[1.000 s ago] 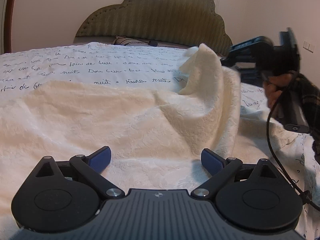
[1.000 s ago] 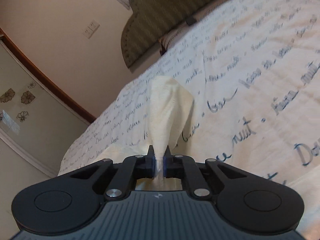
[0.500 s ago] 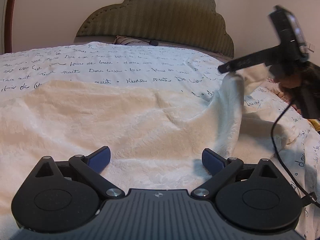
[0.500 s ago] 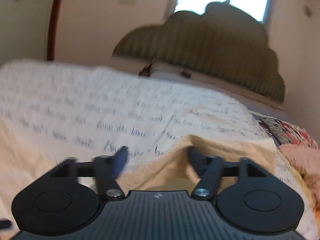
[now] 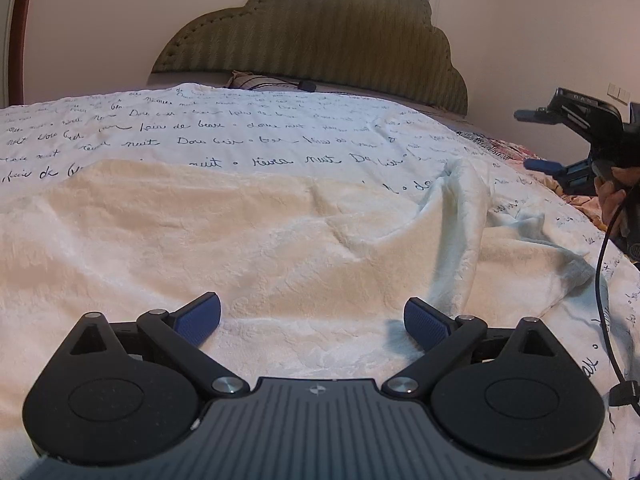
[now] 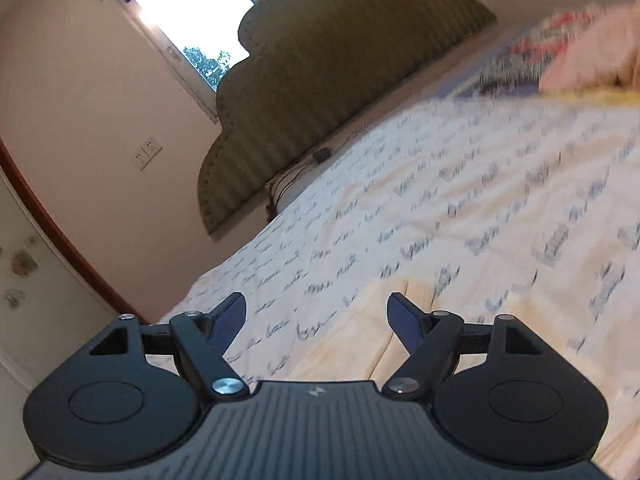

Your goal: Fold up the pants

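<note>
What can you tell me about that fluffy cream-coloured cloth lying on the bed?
The cream pants look like soft, plush fleece with a crinkled pile. They lie spread wide across the bedspread, which is white with dark handwriting. Most of the fabric rests flat with shallow wrinkles; toward the right a tall fold stands up in a ridge, and beyond it a flap trails off with a greyish corner. The left gripper hovers open just above the near edge; the right gripper, open too, is clear of the fabric.

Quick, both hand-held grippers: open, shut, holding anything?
Left hand-held gripper: open, empty, over the cream pants.
Right hand-held gripper: open, empty, jaws just closing slightly.
</note>
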`<state>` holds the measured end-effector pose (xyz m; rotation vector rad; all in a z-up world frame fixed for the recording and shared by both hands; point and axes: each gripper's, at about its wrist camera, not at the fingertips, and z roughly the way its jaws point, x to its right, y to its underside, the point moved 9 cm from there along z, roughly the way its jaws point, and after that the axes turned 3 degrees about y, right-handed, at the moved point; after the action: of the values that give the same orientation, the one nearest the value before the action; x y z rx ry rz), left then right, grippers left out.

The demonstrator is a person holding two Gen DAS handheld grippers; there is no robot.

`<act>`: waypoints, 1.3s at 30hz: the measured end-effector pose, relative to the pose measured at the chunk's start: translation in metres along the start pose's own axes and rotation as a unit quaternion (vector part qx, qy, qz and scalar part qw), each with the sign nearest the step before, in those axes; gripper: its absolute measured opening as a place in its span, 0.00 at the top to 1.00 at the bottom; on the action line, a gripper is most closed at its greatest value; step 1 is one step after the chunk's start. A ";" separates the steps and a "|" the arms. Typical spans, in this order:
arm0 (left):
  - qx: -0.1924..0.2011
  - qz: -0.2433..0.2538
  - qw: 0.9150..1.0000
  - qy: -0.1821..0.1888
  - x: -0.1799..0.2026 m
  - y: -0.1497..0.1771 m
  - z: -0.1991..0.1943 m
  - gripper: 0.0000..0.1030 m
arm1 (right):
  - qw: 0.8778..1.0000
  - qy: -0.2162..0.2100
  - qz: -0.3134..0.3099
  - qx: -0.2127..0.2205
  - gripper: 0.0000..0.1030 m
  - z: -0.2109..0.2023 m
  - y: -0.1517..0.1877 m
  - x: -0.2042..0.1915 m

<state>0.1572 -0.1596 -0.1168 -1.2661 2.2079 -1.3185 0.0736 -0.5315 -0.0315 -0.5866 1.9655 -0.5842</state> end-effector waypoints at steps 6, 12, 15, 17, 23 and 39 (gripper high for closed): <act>0.000 0.000 1.000 0.000 0.000 0.000 0.000 0.03 | 0.998 -0.013 0.037 -0.048 0.36 0.040 0.020 0.017; 0.000 0.000 1.000 0.000 0.000 0.000 0.001 0.03 | 0.996 0.004 0.054 -0.077 0.36 0.067 0.031 0.027; 0.000 0.000 1.000 0.000 0.000 0.000 0.001 0.03 | 0.995 0.017 0.063 -0.078 0.36 0.076 0.030 0.031; 0.000 0.000 1.000 0.000 0.000 0.000 0.001 0.03 | 0.994 0.020 0.079 -0.068 0.36 0.083 0.025 0.035; 0.000 0.001 1.000 0.000 0.000 0.000 0.001 0.03 | 0.988 -0.022 0.111 -0.103 0.37 0.084 0.040 0.026; 0.020 -0.033 0.999 0.000 -0.009 -0.003 -0.007 0.02 | 0.985 -0.136 0.023 0.102 0.96 -0.065 -0.013 -0.028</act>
<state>0.1594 -0.1492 -0.1121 -1.3347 2.1465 -1.3800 0.0293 -0.5144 0.0220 -0.4656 1.6359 -0.6322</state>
